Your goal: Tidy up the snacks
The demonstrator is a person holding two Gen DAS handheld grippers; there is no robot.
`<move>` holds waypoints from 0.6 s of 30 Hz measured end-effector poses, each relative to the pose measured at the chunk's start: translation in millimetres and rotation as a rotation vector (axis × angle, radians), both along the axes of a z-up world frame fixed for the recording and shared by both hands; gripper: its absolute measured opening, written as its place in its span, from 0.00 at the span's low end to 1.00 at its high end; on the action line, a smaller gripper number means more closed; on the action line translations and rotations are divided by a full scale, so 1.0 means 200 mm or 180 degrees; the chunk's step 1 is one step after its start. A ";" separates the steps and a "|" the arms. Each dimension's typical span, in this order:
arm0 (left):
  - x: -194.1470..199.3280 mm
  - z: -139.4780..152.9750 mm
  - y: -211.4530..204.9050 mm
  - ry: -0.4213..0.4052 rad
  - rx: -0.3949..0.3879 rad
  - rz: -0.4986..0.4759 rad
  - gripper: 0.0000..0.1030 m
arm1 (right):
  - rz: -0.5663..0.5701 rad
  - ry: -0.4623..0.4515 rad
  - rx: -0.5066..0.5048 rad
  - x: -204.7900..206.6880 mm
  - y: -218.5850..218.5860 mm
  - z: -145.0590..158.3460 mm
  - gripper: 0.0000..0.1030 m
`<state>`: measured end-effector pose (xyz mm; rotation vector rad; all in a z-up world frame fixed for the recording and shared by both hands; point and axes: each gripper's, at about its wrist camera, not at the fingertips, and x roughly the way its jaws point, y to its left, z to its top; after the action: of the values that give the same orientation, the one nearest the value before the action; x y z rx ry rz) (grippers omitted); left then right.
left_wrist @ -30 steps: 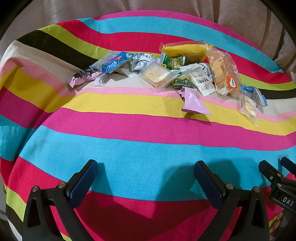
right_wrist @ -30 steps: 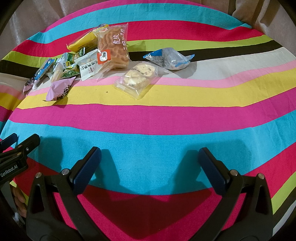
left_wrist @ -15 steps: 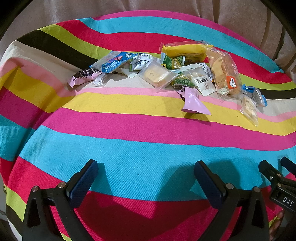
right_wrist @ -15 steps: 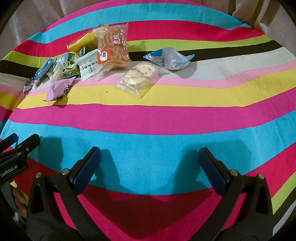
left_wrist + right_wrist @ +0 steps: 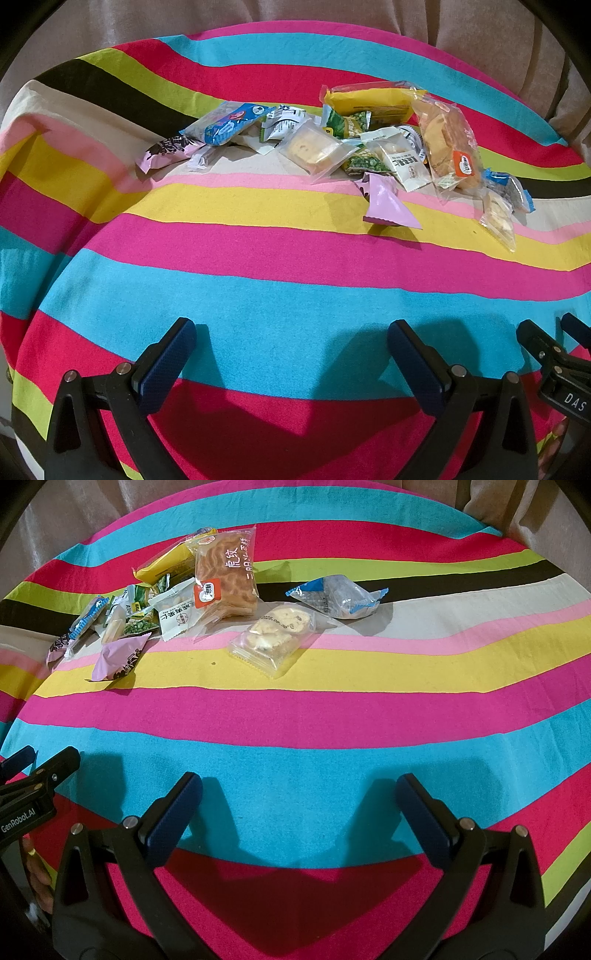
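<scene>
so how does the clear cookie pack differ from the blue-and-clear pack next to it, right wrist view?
The clear cookie pack is fully transparent, showing pale round cookies; the blue-and-clear pack has blue printed ends and greyish contents. The cookie pack lies flat across the pink and yellow stripes; the blue-and-clear pack is puffier and sits farther back, by the black stripe. Both lie apart from the main pile, untouched, with both grippers open.
</scene>
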<state>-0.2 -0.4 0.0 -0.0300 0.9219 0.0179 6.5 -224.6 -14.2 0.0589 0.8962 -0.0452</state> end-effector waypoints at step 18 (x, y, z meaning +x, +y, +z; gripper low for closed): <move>0.23 0.09 -0.10 0.0080 -0.0275 -0.0332 1.00 | 0.0029 -0.0003 0.0012 0.00 -0.01 0.00 1.00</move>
<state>45.9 -21.0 17.0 -0.0621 0.9479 -0.1187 6.6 -225.7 -15.1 0.0582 0.8957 -0.0350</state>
